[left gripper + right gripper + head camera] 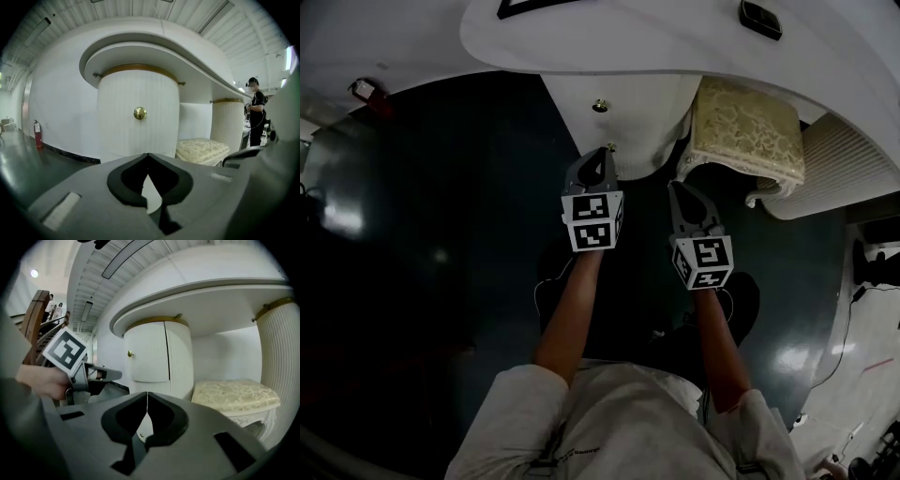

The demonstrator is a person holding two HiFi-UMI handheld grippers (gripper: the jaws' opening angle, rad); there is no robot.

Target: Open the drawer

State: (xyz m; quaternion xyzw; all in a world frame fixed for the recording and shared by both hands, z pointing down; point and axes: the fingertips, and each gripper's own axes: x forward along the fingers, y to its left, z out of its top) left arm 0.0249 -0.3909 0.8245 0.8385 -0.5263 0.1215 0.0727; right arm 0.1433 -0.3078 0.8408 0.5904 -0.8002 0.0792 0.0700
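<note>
- Two tools, both empty: the left tool (pixel 601 155) has its jaws pressed together on nothing, and the right tool (pixel 679 187) is closed the same way.
- The drawer (pixel 137 89) is the curved white front under the counter (pixel 154 51), at 12 o'clock from the left tool and apart from it. It looks flush, so not opened yet.
- A brass knob (pixel 139 113) sits mid-front, dead ahead in the left gripper view. In the right gripper view it sits off toward 11 o'clock.
- Step in hand, my read: approach to the knob. The left tool is better lined up for it.
- To do it well: spread the jaws before arriving, straddle the knob, close behind its round head, then pull straight back.
- Risk: the knob is small and smooth, so the pads may slip off.
- The cushioned stool (pixel 748 131) is at 1 o'clock from the right tool. Keep that tool out of the way.
</note>
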